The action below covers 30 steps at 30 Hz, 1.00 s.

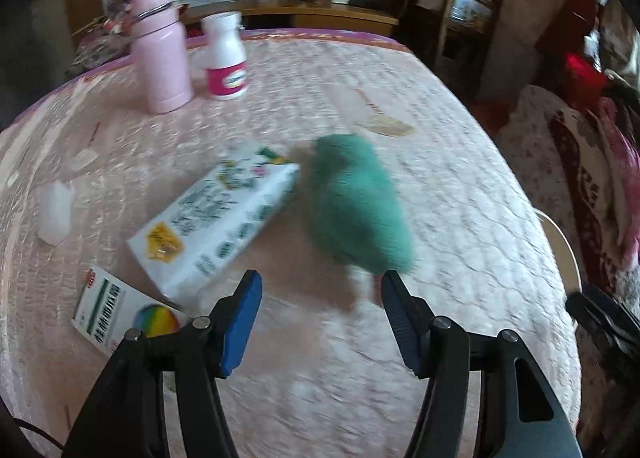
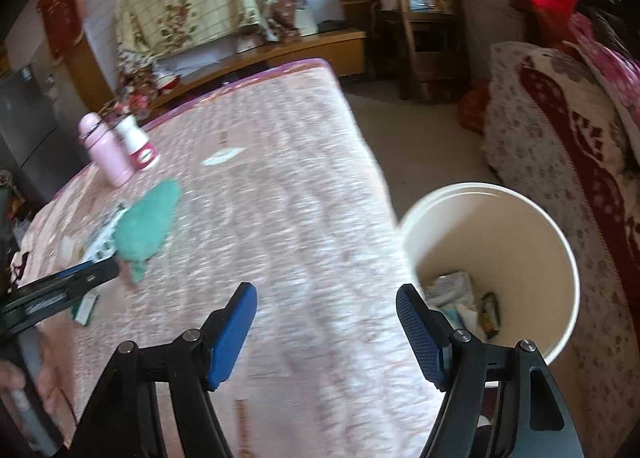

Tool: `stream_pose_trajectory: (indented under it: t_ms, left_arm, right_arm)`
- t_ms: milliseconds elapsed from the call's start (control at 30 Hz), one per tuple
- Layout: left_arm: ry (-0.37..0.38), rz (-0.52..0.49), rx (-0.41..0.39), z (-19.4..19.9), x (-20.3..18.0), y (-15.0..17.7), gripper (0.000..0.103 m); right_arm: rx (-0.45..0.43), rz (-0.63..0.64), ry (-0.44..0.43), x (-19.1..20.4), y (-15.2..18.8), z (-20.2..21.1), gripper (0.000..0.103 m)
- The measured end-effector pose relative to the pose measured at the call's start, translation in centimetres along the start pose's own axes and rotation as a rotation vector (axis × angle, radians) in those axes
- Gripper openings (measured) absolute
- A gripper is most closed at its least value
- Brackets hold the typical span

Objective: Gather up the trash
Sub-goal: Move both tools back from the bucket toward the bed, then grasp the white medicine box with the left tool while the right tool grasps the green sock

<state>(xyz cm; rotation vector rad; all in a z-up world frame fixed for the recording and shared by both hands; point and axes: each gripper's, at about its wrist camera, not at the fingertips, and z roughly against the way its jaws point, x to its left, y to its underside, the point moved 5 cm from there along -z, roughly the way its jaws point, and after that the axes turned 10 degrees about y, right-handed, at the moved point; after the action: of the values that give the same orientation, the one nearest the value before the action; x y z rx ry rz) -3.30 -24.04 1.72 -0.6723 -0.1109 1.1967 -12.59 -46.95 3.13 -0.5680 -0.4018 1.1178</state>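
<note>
My left gripper hangs open over the pink-clothed table, nothing between its blue pads. Just ahead lie a green knitted cloth, a white tissue pack and a small box with a rainbow disc. A crumpled white tissue sits at the left and a paper scrap farther back. My right gripper is also open and empty, above the table's right edge, next to a white bin with trash at its bottom.
A pink flask and a white bottle with a pink label stand at the table's far left. The left gripper shows at the left of the right wrist view. A patterned couch stands beyond the bin.
</note>
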Motion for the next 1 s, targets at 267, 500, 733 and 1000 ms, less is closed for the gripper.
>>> stream_pose_trajectory:
  t_ms: [267, 500, 733, 1000]
  left_arm:
    - [-0.007, 0.070, 0.063, 0.6, 4.6, 2.3, 0.063]
    - [-0.027, 0.069, 0.083, 4.7, 8.6, 6.4, 0.063]
    - [-0.040, 0.115, 0.058, 9.1, 12.6, 8.3, 0.063]
    - [-0.034, 0.093, -0.039, 12.4, 13.8, 7.6, 0.078]
  right_arm:
    - [-0.008, 0.096, -0.039, 5.0, 0.7, 1.5, 0.075]
    - [-0.007, 0.158, -0.089, 8.7, 0.8, 1.7, 0.075]
    - [0.021, 0.195, -0.144, 12.7, 1.4, 1.1, 0.075]
    - [0.056, 0.237, -0.164, 16.9, 1.0, -0.4, 0.075]
